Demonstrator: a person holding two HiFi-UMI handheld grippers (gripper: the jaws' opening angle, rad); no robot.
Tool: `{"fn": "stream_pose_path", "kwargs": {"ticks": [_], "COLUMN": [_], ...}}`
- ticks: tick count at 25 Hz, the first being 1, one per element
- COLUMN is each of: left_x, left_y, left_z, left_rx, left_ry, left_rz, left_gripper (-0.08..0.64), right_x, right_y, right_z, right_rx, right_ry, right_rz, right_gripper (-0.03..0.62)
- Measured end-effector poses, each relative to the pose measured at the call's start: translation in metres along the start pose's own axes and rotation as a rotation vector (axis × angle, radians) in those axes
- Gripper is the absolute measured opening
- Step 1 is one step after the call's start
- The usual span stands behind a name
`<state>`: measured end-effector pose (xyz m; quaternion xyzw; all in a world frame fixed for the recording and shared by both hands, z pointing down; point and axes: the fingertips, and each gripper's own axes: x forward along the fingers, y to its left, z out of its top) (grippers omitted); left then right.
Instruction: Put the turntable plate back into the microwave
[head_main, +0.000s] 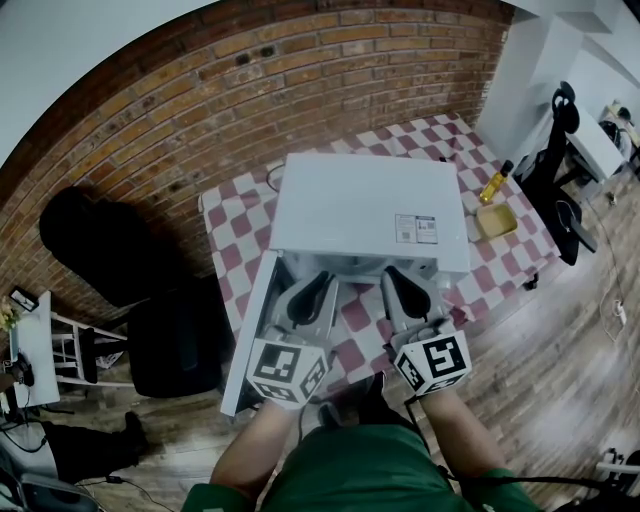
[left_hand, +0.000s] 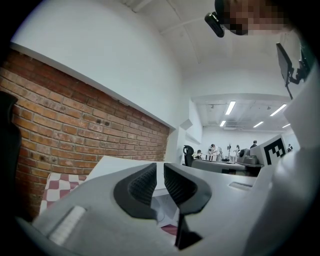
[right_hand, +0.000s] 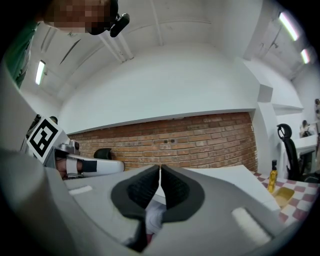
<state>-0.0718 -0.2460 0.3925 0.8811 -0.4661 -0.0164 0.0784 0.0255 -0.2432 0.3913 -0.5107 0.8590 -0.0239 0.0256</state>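
Note:
A white microwave (head_main: 365, 210) stands on a red-and-white checked table (head_main: 235, 215), its door (head_main: 250, 335) swung open to the left. Both grippers are held level in front of the open cavity, side by side, pointing into it. My left gripper (head_main: 323, 280) (left_hand: 160, 167) has its jaws almost together and nothing shows between the pads. My right gripper (head_main: 398, 273) (right_hand: 160, 169) has its pads touching, also with nothing visible between them. I cannot make out a turntable plate in any view. The cavity floor is hidden behind the grippers.
A yellow bottle (head_main: 496, 182) and a yellow dish (head_main: 497, 220) sit on the table right of the microwave. A brick wall runs behind. A black bag (head_main: 95, 245) and a black bin (head_main: 180, 345) stand on the floor at left, an office chair (head_main: 555, 150) at right.

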Motion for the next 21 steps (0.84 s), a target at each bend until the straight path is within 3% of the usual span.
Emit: {"fn": "stream_pose_path", "kwargs": {"ticks": [21], "left_x": [0.0041], "left_y": [0.0043], "left_z": [-0.0061], "left_rx": [0.005], "left_ry": [0.013], "left_rz": [0.013], "left_gripper": [0.054], "right_x": [0.0001], "right_y": [-0.0028], "right_z": [-0.0017], "right_rx": [-0.043], "right_ry": [-0.003], "right_rz": [-0.014], "right_gripper": [0.012]}}
